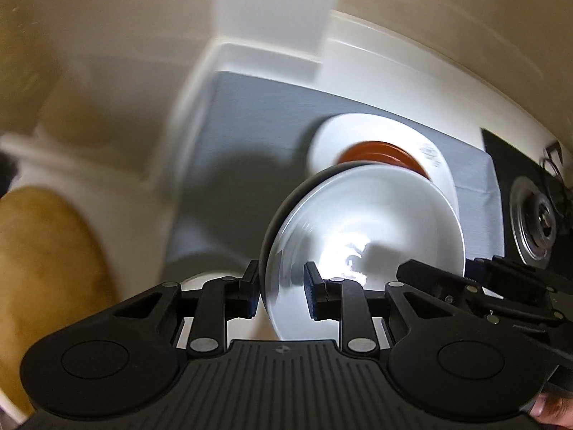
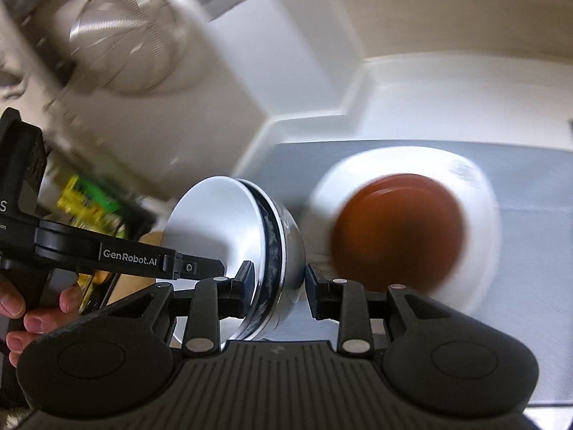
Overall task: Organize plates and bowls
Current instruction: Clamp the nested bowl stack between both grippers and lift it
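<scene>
A white bowl (image 1: pixel 361 222) with a dark blue patterned rim (image 2: pixel 272 247) hangs tilted in the air, held from two sides. My left gripper (image 1: pixel 283 294) is shut on its near rim. My right gripper (image 2: pixel 279 288) is shut on the rim and wall of the same bowl, and it shows at the bowl's right edge in the left wrist view. One of the left gripper's fingers (image 2: pixel 200 267) reaches the bowl from the left in the right wrist view. Beyond, a brown bowl (image 2: pixel 397 233) lies upside down on a white plate (image 2: pixel 476 208).
The plate rests on a grey mat (image 1: pixel 250 125) on a white counter with a raised edge. A black sink with a metal drain (image 1: pixel 533 225) lies right of the mat. A metal strainer (image 2: pixel 118 36) hangs at upper left. A tan rug (image 1: pixel 46 268) covers the floor below.
</scene>
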{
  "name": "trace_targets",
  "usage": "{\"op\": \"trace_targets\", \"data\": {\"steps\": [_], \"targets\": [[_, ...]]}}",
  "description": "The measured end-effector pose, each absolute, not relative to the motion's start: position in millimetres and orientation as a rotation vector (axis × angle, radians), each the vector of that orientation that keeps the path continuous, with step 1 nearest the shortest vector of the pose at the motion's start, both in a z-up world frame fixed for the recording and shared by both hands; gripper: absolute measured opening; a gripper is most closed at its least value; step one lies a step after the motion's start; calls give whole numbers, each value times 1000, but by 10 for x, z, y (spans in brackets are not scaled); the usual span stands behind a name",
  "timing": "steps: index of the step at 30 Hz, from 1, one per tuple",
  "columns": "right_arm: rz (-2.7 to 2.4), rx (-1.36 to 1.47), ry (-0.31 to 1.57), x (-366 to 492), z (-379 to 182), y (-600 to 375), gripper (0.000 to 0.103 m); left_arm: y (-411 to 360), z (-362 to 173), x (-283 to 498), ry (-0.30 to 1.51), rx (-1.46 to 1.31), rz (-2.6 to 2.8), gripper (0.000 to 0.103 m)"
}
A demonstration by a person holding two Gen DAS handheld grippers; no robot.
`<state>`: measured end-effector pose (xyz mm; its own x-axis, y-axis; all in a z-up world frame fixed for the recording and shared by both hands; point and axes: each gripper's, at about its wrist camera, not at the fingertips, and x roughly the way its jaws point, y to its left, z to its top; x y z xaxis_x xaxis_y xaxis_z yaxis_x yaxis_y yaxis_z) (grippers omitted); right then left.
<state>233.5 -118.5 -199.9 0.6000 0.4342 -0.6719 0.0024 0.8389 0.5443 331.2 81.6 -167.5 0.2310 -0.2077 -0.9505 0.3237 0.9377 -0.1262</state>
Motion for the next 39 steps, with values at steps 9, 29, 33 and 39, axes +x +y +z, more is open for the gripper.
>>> {"op": "trace_targets", "data": {"steps": [9,29,33,39], "targets": [[390,491,888,2524,-1576,-603,35,1538,-1164,3295,1258,-9,-244,27],[390,401,981,2493,-1748,-437,36,1753,-1453,3156,1351,-118,-258,27],[383,380,1056,2526,-2009,-325,36,1822,-1775,3142,1428,-138,-243,27],[389,334,1124,2544,-2250,-144,35,1951,-2054,3155,1480,-166,-236,27]]}}
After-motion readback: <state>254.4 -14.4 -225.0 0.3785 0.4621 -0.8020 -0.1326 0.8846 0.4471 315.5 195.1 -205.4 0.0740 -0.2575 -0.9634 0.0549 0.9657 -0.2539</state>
